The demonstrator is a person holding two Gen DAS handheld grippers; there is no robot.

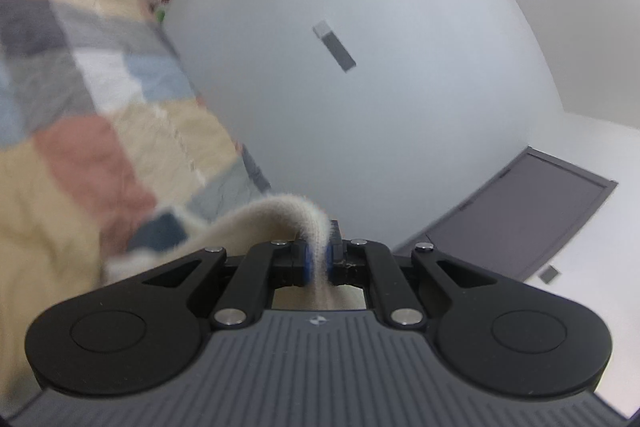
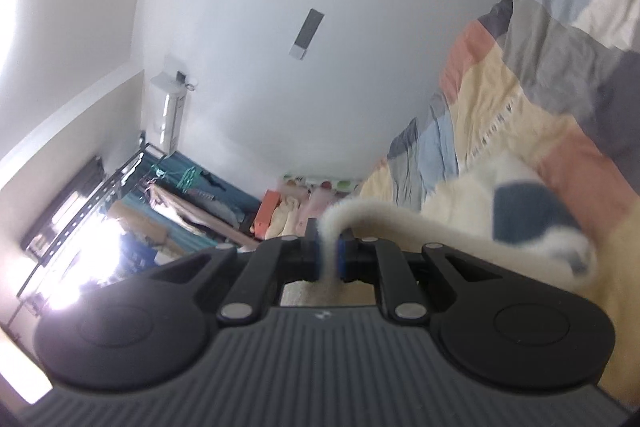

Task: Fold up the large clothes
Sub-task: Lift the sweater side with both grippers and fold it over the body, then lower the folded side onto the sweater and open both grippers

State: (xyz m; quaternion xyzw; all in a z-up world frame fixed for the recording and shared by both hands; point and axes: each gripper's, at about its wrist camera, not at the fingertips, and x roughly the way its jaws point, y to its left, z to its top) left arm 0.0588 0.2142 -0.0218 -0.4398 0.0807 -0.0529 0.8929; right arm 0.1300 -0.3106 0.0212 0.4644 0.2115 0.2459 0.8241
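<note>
Clamped tight, both: left gripper (image 1: pixel 318 259) and right gripper (image 2: pixel 330 259) pinching cream knit (image 2: pixel 440 223), hanging over patchwork bed (image 2: pixel 520 99). Could slip free if tugged unevenly; thin bites only.

The right gripper (image 2: pixel 329 259) pinches a cream knit garment (image 2: pixel 420 223), which trails toward three o'clock over a patchwork quilt (image 2: pixel 520 75).

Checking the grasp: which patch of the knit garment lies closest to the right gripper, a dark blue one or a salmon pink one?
The dark blue patch, just beyond the cream ribbed edge the right gripper pinches; the salmon pink patches lie farther off.
</note>
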